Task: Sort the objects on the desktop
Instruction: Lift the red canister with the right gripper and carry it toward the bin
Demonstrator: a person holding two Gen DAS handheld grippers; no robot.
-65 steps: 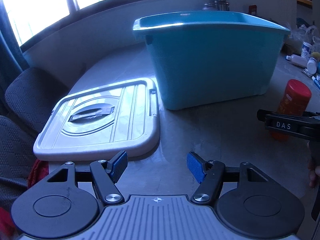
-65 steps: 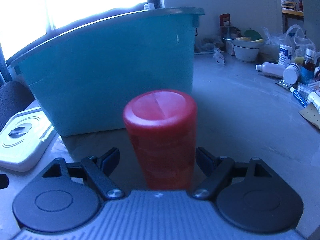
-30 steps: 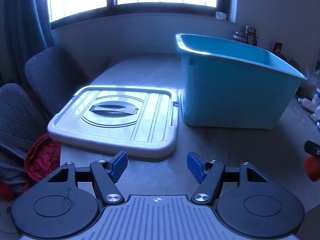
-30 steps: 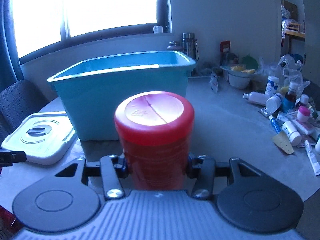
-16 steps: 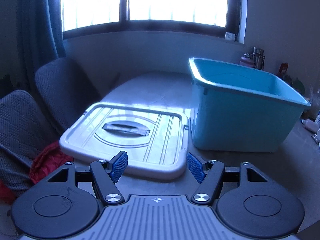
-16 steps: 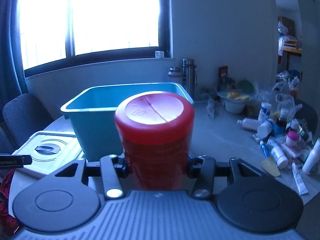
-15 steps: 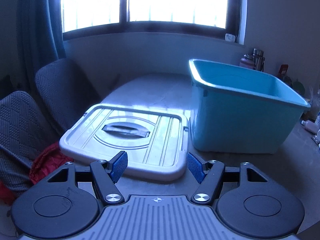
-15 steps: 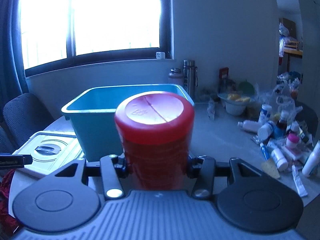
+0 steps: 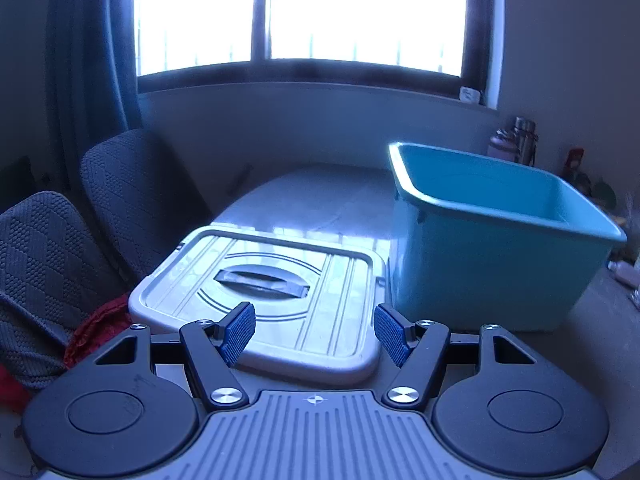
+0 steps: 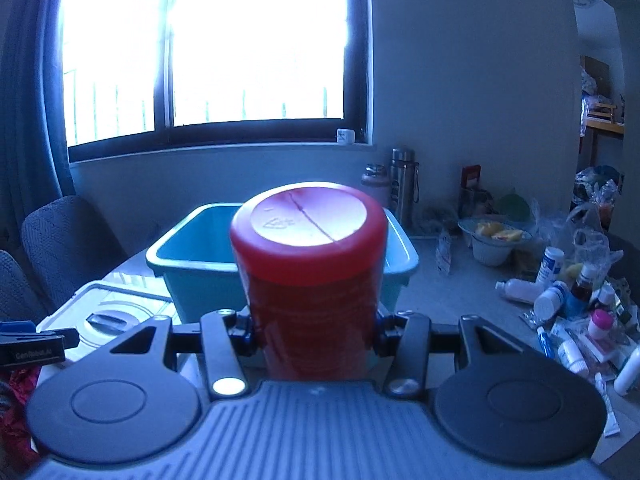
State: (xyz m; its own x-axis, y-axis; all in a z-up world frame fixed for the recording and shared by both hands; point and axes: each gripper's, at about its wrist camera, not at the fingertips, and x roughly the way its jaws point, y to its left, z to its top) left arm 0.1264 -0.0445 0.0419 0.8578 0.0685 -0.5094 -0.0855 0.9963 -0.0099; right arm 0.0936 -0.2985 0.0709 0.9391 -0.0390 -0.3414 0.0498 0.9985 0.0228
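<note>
Right hand-held gripper [image 10: 314, 334]: clamped on upright red canister [image 10: 310, 280], carried above the desk [image 10: 452, 292]. Teal bin [image 10: 192, 276] (open-topped) lies straight ahead, nearer this hand. Left hand-held gripper [image 9: 314, 334]: spread wide, holding nothing, over the lid [image 9: 280, 280].

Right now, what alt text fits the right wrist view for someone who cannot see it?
The right gripper is shut on an upright red canister, held up in front of an open teal bin on a table. A white lid lies left of the bin; small bottles clutter the table's right side.
</note>
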